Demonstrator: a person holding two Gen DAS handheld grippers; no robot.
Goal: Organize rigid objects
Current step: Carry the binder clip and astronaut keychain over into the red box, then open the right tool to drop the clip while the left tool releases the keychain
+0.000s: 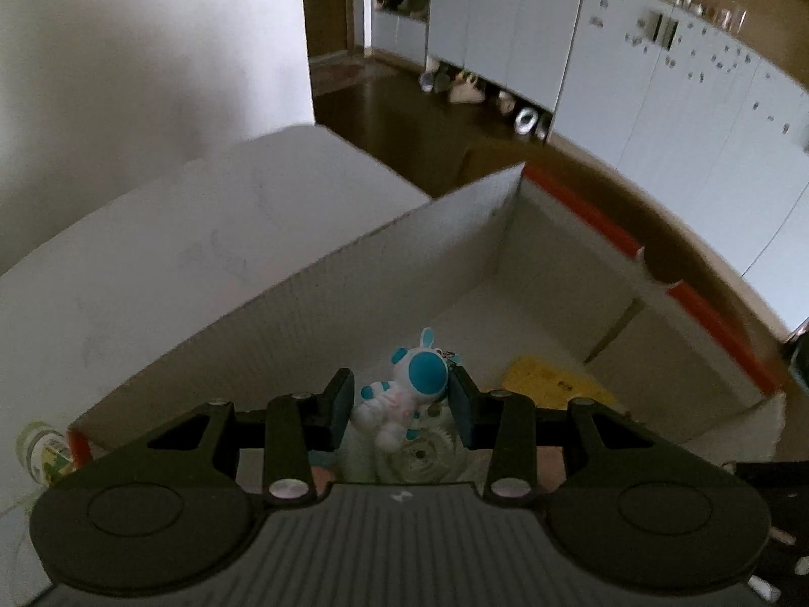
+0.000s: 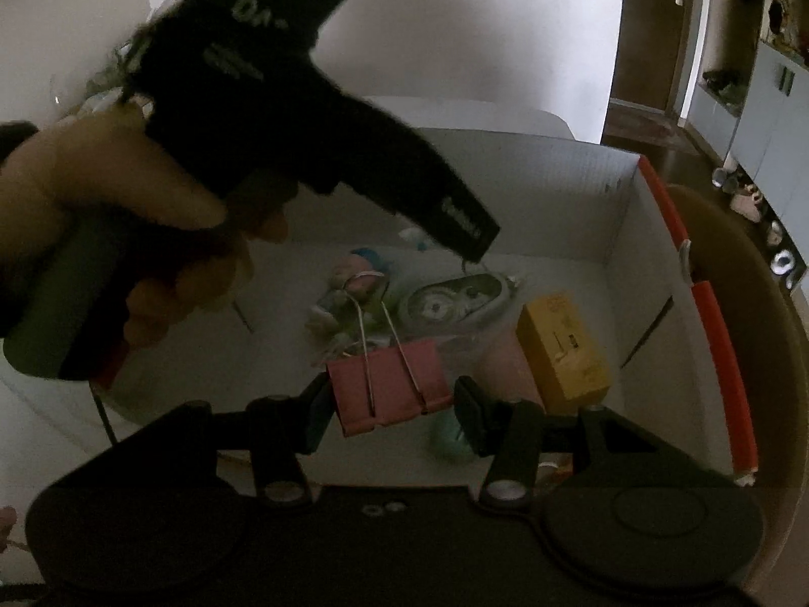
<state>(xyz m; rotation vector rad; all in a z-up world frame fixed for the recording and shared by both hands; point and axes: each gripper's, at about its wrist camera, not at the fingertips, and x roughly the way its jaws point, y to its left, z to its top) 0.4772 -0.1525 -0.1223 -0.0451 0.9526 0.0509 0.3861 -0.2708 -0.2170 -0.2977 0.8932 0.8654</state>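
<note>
Toy figure (image 1: 404, 394), white and blue, clamped between left gripper (image 1: 404, 402) fingers over white box (image 1: 354, 273), likely for dropping in; right gripper (image 2: 389, 404) grasps pink binder clip (image 2: 387, 387) above same box beside yellow carton (image 2: 564, 354), apparently next.

1. the left gripper (image 1: 403, 402) grips a white and blue astronaut figure (image 1: 404, 394) between its pads.
2. ahead of the fingers lies a white cardboard box (image 1: 455, 253) with an orange edge.
3. a yellow box (image 1: 551, 379) sits just right of the right finger.
4. under the fingertips lies a clear tape dispenser (image 1: 419, 450).
</note>
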